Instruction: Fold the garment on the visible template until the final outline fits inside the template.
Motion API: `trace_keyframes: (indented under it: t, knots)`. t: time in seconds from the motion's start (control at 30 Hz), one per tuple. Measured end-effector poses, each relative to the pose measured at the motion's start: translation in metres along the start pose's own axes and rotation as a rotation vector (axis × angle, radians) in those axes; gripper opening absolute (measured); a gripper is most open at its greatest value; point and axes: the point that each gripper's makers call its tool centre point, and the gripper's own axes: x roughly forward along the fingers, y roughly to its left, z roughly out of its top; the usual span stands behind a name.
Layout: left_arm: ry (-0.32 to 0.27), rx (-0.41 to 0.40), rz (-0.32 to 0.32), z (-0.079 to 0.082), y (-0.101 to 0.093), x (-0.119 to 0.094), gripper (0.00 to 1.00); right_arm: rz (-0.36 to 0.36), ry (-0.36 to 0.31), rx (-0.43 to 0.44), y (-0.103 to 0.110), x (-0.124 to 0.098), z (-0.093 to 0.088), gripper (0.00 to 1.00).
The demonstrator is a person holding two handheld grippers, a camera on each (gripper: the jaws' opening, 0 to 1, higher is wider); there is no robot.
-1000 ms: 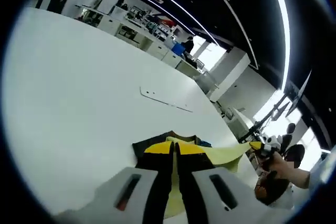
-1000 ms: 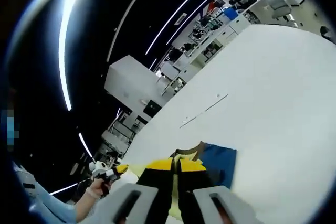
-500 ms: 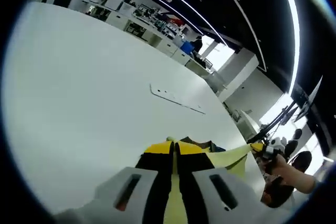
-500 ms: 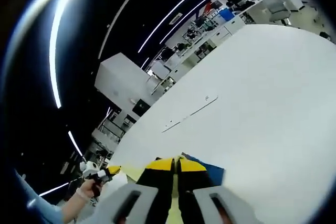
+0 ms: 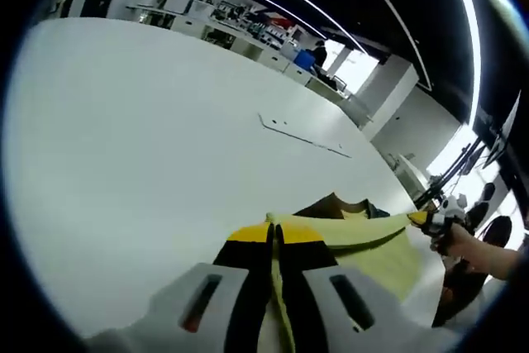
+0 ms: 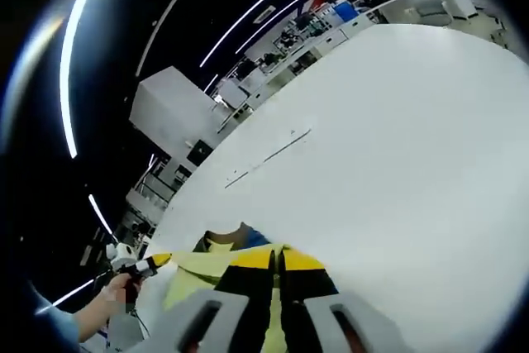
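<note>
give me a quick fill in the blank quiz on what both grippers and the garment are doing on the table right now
1. The left gripper is shut on the pale ____ fabric garment.
2. The right gripper grips the same garment with its jaws ____.
3. The garment edge is stretched ____ the two grippers.
4. The big tabletop below is plain ____.

Missing words: yellow; shut; between; white

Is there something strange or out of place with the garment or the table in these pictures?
Nothing looks damaged or spilled. The yellow garment is lifted and stretched between the two grippers, each with jaws shut on an edge: the left gripper and the right gripper. The white table shows no template outline that I can make out, which is the only odd point.
</note>
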Motion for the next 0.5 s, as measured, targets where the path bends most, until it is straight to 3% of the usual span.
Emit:
trace_keyframes:
  t: [0.2, 0.37, 0.5]
  knots:
    - [0.056, 0.111, 0.026, -0.010, 0.004, 0.001, 0.00, -0.011, 0.010, 0.000, -0.002, 0.002, -0.003, 0.00]
    - [0.077, 0.151, 0.028, -0.011, 0.004, 0.003, 0.00, -0.020, 0.027, -0.014, -0.005, 0.002, -0.006, 0.00]
    - [0.110, 0.281, 0.033, -0.013, 0.003, 0.003, 0.00, -0.024, 0.046, -0.024, -0.006, 0.002, -0.010, 0.00]
